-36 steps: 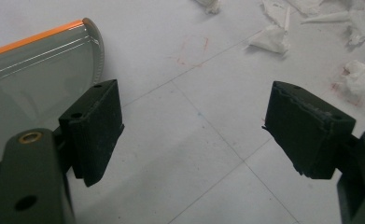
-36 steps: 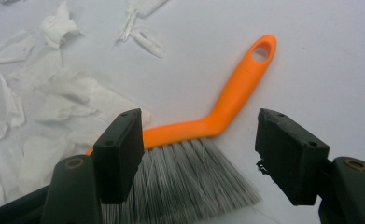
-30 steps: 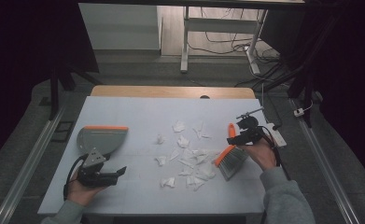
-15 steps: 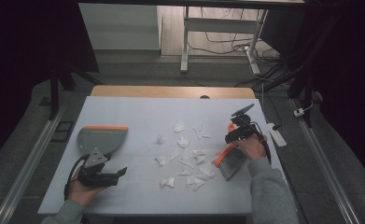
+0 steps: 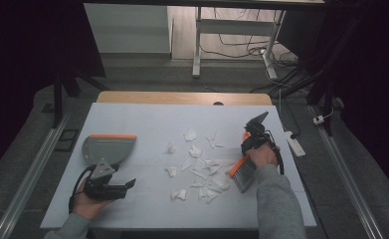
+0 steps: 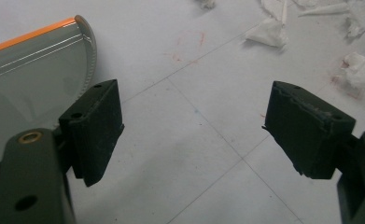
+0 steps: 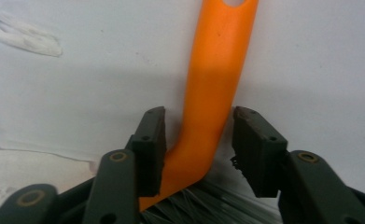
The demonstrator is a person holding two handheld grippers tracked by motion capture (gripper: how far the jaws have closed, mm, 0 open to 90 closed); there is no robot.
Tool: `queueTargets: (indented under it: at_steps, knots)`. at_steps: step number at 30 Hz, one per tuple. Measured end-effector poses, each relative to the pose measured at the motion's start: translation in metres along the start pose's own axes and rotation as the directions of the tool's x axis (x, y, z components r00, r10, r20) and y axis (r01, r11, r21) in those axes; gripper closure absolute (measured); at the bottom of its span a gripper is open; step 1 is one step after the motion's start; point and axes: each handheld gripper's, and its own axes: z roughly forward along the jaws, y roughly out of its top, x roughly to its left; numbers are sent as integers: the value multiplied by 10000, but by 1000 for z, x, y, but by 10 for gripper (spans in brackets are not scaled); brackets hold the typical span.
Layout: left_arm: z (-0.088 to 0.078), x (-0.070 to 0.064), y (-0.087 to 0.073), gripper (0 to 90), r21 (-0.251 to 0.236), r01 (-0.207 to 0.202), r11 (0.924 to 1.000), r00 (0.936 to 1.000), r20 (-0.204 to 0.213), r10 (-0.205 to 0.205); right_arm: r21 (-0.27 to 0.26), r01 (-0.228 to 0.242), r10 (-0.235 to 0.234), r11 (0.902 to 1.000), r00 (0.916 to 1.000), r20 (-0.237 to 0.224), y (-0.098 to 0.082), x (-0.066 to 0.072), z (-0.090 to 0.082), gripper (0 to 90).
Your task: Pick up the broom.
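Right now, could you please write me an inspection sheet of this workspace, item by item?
Surface: white table with a wooden far edge; faint reddish marks in the left gripper view.
Job's things: brush with an orange handle lying at the right; grey dustpan with an orange rim at the left.
Clutter: torn paper scraps scattered mid-table between dustpan and brush.
Grippers: left claw open over bare table beside the dustpan; right claw has just been closing, its jaws at either side of the brush handle, a small gap showing at each pad.
Cables: loose wires on the floor beyond the table.
Surroundings: desk legs behind, dark floor.
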Motion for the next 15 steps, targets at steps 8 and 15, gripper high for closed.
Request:
queueTargets:
  at_steps: [8, 15]
  knots:
    - [-1, 0, 0, 201, -25, 4, 10000, 10000, -4, -4, 120, -608, 601, 9981, 9968, 521, 3, 7, 1, 700]
    - [-1, 0, 0, 201, -20, -4, 10000, 10000, -20, 3, 20, -480, 480, 9988, 9987, 191, 0, 2, -1, 706]
